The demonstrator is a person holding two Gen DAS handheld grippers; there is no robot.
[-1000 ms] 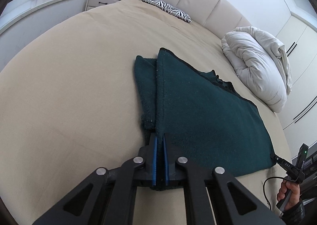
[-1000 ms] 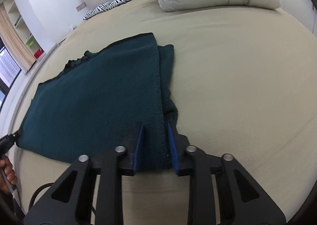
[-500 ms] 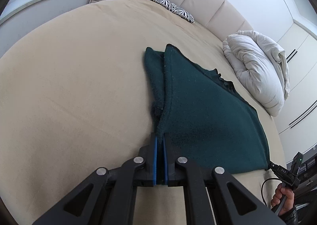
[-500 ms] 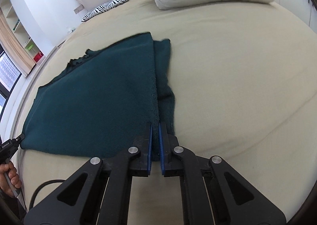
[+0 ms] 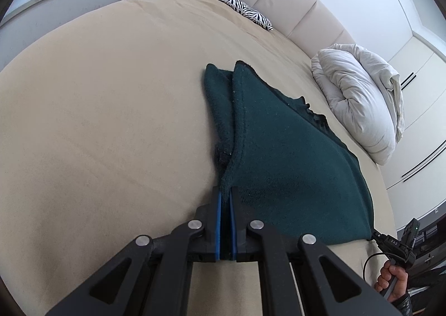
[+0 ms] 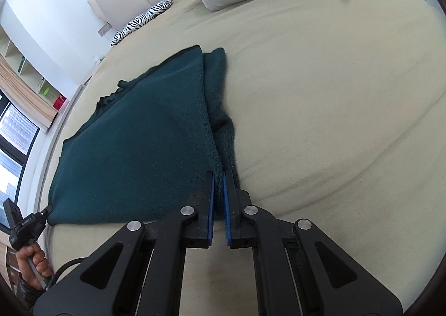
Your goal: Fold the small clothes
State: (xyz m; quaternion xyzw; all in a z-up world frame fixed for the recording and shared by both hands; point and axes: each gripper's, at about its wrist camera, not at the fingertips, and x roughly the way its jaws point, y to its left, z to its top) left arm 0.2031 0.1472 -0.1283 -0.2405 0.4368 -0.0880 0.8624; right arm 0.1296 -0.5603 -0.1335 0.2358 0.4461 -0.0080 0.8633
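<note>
Left wrist view first: the left gripper has its blue pads clamped tight on the near corner of a dark green knit garment, and the cloth fans out ahead and off to the right of the fingers. Over on the right wrist view, the right gripper is pinched down on the opposite near corner, jaws just closed onto the fabric, with the garment spreading ahead and to its left. So both tools have the near hem, one at each end, and the garment lies flat on the beige bedsheet, its long axis running across between the two grippers, with a folded-in sleeve or side strip showing along each outer edge. The relation that matters: the free far edge lies straight ahead of both tools, so the next move looks like lifting the near hem and carrying it forward over the body, both hands in step. Neither hand is nearer; they're level with each other. Ahead of the garment the sheet is bare. A bundled white duvet sits well off to the right of the left tool, up by the padded headboard, and a zebra-print pillow lies far ahead; neither crowds the fold path. The person's right hand shows at the frame edge, gripping its handle.
</note>
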